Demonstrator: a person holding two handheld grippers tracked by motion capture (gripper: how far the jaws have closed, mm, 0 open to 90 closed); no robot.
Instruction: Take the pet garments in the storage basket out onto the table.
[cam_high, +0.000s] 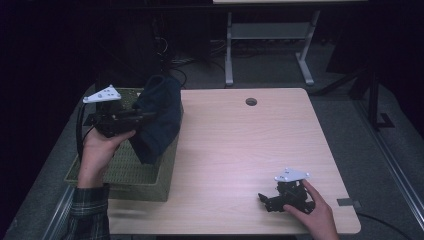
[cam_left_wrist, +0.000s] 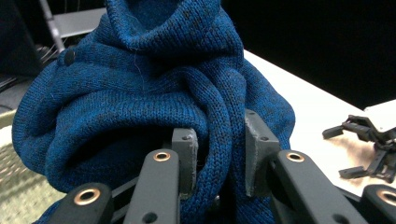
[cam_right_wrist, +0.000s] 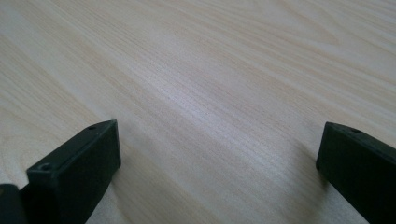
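A dark blue knitted garment (cam_high: 157, 117) hangs bunched above the green woven basket (cam_high: 125, 175) at the table's left edge. My left gripper (cam_high: 142, 116) is shut on a thick fold of it, lifted over the basket. In the left gripper view the knit (cam_left_wrist: 140, 93) bulges above the grey pads (cam_left_wrist: 186, 154), which pinch a roll of fabric. My right gripper (cam_high: 267, 199) rests low on the wooden table (cam_high: 250, 145) near the front right, jaws open. In the right gripper view the two black fingertips (cam_right_wrist: 79, 168) stand far apart over bare wood, and my right gripper (cam_right_wrist: 219, 158) holds nothing.
A round cable hole (cam_high: 251, 102) sits near the table's far edge. Behind the table stands a metal frame with legs (cam_high: 270, 45). The room around is dark. In the left gripper view the right gripper (cam_left_wrist: 369, 140) lies on the table off to the right.
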